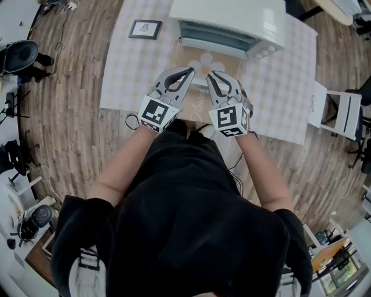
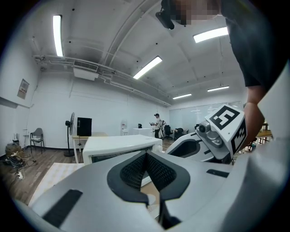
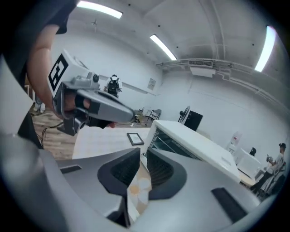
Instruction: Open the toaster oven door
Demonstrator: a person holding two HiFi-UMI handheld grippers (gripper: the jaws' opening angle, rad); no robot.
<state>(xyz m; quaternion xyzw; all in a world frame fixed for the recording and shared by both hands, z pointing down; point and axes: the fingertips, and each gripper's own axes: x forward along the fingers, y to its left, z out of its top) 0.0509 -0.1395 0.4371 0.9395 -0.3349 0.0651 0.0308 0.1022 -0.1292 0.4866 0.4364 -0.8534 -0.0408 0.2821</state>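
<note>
White toaster oven [image 1: 232, 18], pale checked tablecloth [image 1: 128, 71]

No legible txt; print on framed card [image 1: 145, 28] too small.

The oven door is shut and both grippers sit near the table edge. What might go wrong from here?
1. The right gripper has jaws only narrowly apart; they may knock the toaster oven door instead of gripping it.
2. The oven stands on a tablecloth; pulling the door might drag both forward.
</note>
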